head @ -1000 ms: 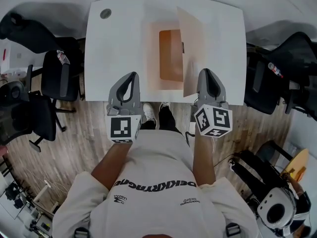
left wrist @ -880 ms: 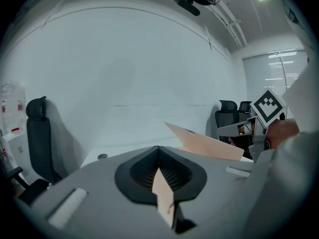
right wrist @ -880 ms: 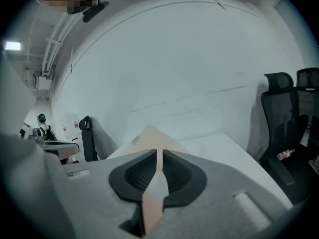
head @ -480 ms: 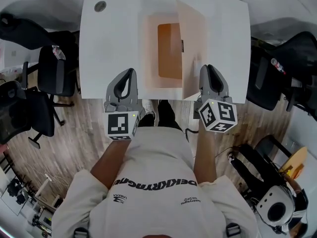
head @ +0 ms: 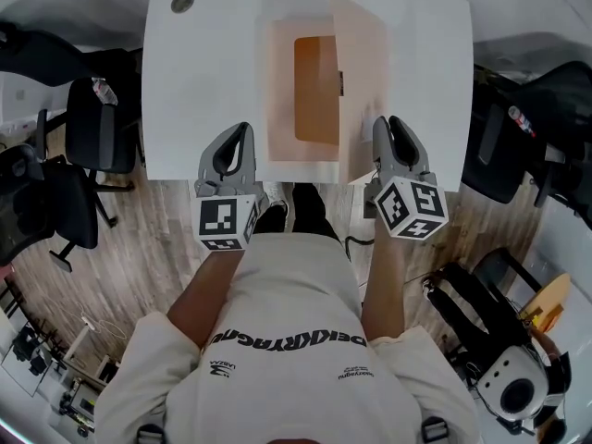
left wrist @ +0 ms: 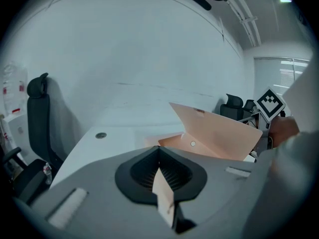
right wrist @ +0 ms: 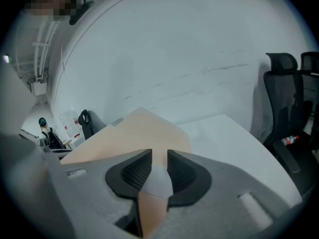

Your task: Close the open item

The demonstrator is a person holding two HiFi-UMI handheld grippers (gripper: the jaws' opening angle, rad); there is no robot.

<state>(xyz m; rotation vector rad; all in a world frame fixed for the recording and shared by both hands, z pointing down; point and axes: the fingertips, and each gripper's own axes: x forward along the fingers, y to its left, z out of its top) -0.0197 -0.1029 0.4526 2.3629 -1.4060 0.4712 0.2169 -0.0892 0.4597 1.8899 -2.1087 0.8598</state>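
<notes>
Left gripper [head: 240,131], jaws together, hovers near folder [head: 283,81] holding brown sheet [head: 316,91].

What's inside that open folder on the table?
A darker orange rectangle lies on the flat half of the folder; sheet or pocket, I cannot tell. The raised cover hides whatever lies beyond it.

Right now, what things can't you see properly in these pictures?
- The right half inside the folder: in the head view, its raised cover hides it.
- The small dark tab on the cover's edge: in the head view, it is too small to read.
- The folder's near edge: in the left gripper view, the left gripper blocks it with its own body.
- The grey disc in the table corner: in the head view, it is too small to identify.
</notes>
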